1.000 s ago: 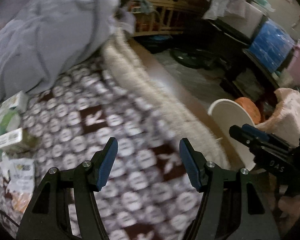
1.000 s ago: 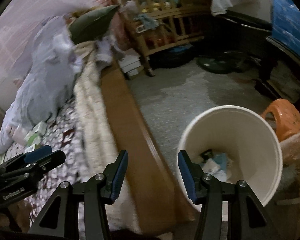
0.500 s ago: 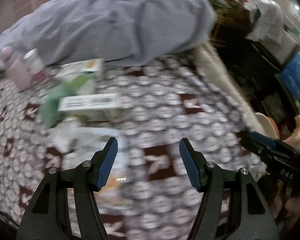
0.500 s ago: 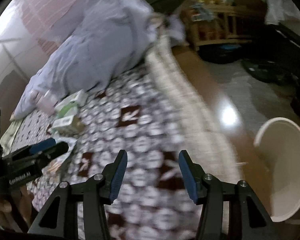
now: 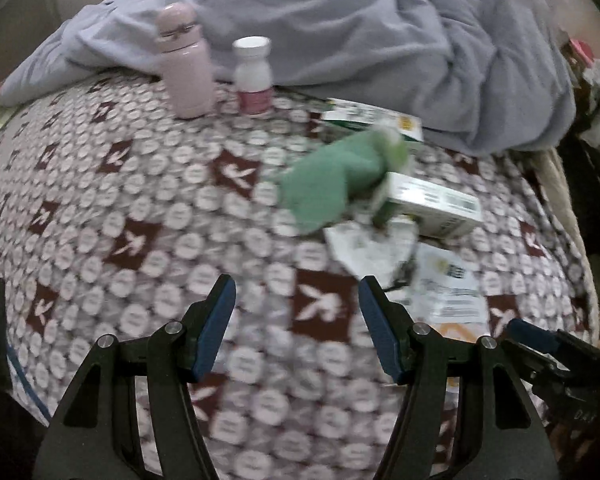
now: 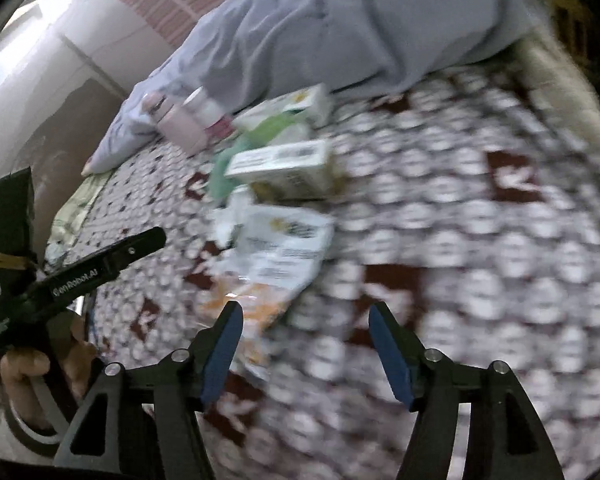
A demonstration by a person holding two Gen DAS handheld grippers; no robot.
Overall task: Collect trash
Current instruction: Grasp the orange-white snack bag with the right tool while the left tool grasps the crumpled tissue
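Trash lies on the patterned bedspread (image 5: pixel 140 216): a green wrapper (image 5: pixel 332 176), a white carton (image 5: pixel 432 204) beside it, another flat carton (image 5: pixel 376 118) behind, crumpled paper (image 5: pixel 364 246) and a white and orange snack bag (image 5: pixel 448 292). My left gripper (image 5: pixel 296 324) is open and empty, over the spread just left of the snack bag. My right gripper (image 6: pixel 304 344) is open and empty, with the snack bag (image 6: pixel 276 256) just ahead of its left finger. The carton (image 6: pixel 284 164) lies beyond it. The bin is out of view.
A pink flask (image 5: pixel 184 60) and a white pill bottle (image 5: pixel 254 76) stand upright at the back of the bed against a grey duvet (image 5: pixel 380 24). The bed's edge (image 5: pixel 568 216) runs along the right. The left gripper also shows in the right wrist view (image 6: pixel 100 264).
Both grippers have swung left from the bin and floor onto the bed. The trash pile has come from the left edge to just ahead of both grippers. Both stayed open.
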